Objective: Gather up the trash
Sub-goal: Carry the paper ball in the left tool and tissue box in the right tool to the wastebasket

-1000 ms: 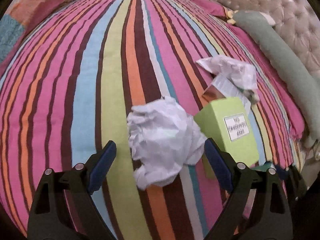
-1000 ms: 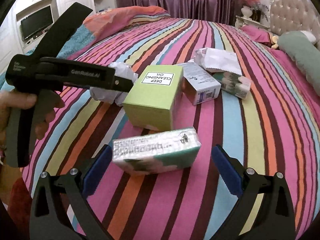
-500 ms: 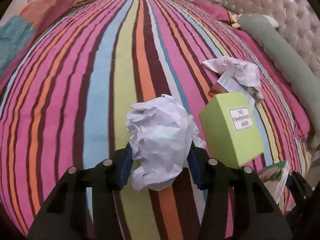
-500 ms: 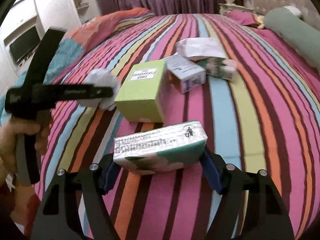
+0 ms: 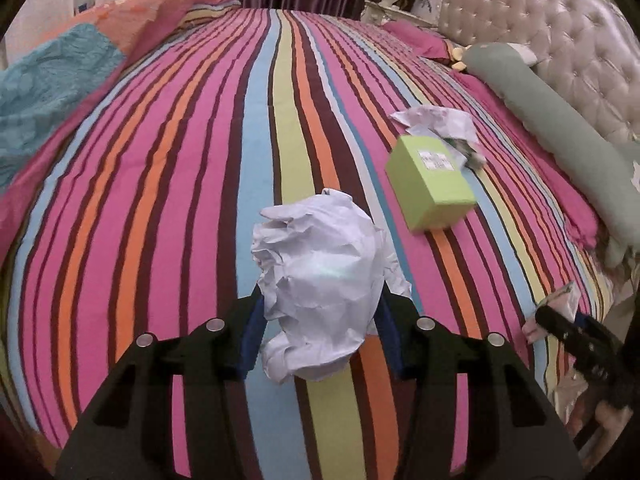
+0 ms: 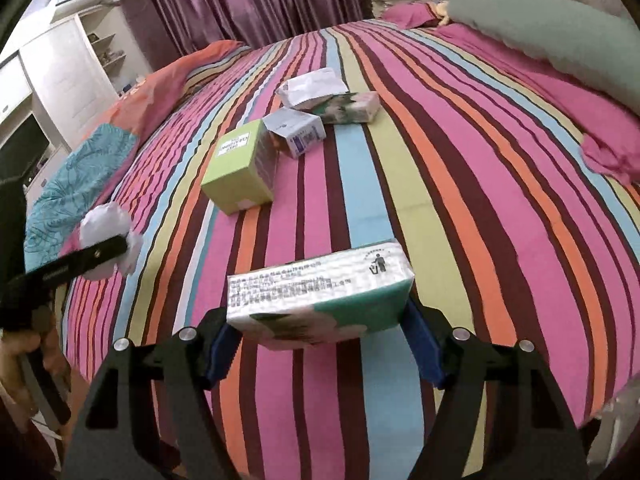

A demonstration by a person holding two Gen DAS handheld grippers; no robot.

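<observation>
A: What does the left tool [image 5: 318, 334] hold?
B: Its blue pads pinch a crumpled white paper ball [image 5: 320, 300], held over the striped bed [image 5: 160, 184]; the right tool [image 6: 320, 344] clamps a tissue pack [image 6: 320, 292] by both ends.
A: And what lies on the bed?
B: A green box [image 6: 240, 168] lies further out; just beside it is a small white carton [image 6: 298, 132], then a second tissue pack [image 6: 352, 108] with a torn white wrapper [image 6: 312, 88] touching it; a grey-green bolster [image 6: 552, 32] lies near the headboard.
</observation>
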